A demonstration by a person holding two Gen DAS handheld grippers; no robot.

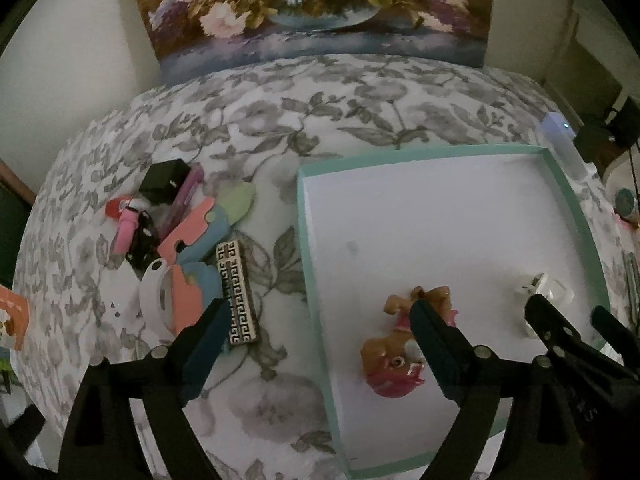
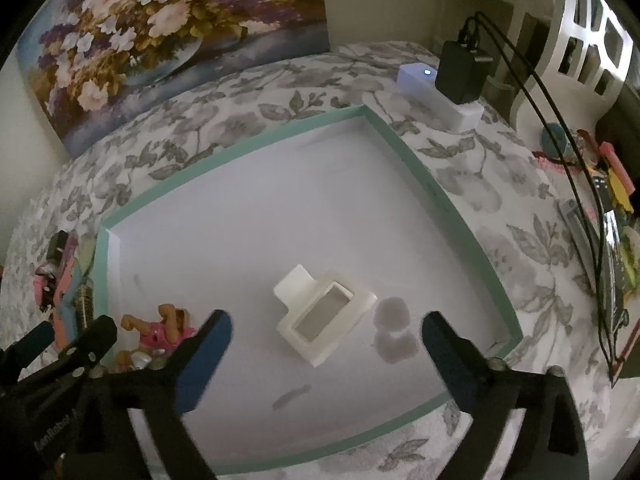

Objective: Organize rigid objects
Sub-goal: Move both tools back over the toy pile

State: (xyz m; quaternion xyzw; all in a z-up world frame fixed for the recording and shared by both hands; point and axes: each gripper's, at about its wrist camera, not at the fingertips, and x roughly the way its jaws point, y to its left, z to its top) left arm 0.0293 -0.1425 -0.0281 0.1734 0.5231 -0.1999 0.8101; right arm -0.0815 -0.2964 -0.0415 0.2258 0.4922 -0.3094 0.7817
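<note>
Two items sit in the tray, both grippers empty

Left gripper [image 1: 320, 332] and right gripper [image 2: 326, 336] gape wide, holding nothing; toy dog [image 1: 400, 344] and white case [image 2: 324, 316] rest inside the green-rimmed tray [image 1: 312, 280], evidently sorted; unsorted pile [image 1: 180, 232] lies beyond its left rim.

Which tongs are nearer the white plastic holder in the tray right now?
Right. The right tongs stand open just in front of the white plastic holder, apart from it. The left tongs are off to its left, open beside the toy dog.
</note>
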